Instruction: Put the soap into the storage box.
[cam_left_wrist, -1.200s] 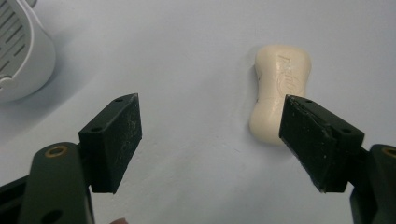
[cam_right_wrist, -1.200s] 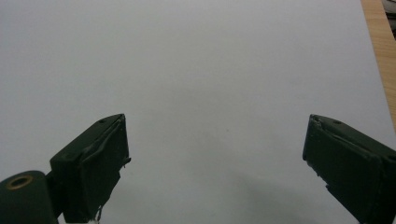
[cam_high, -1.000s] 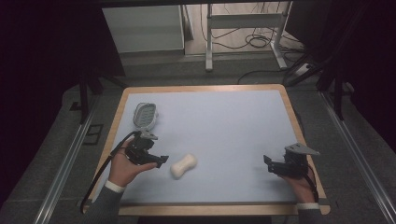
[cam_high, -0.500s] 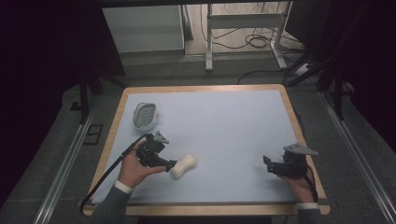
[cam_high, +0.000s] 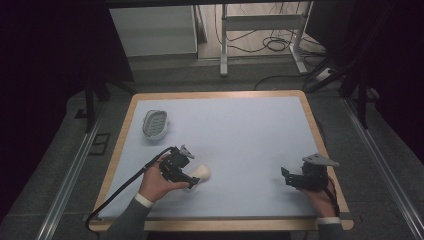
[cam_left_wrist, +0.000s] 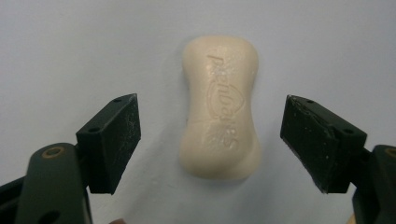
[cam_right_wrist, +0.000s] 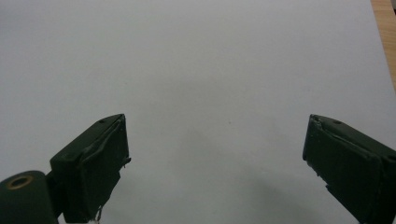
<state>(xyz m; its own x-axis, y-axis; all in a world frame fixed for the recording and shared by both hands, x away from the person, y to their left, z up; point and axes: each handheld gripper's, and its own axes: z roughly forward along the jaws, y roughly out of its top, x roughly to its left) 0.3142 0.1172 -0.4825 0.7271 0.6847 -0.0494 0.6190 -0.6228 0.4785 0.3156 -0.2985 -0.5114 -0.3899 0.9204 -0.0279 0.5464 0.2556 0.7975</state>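
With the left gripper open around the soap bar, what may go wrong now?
The cream, waisted soap bar lies flat between the open left gripper jaws, with gaps on both sides. Its rounded, smooth sides might slip out when squeezed. Uneven contact could turn it on the pale blue table mat.

Cream soap bar (cam_left_wrist: 219, 107), black fingers (cam_left_wrist: 112, 140), pale blue table (cam_high: 240, 130), grey soap dish (cam_high: 154, 123)

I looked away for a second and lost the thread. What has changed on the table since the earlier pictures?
The left gripper has moved toward the person's right, from beside the soap dish to the bar of soap. Its jaws now stand open on either side of the bar without touching it. The soap, the dish and the right gripper, open near the table's right edge, stayed where they were.
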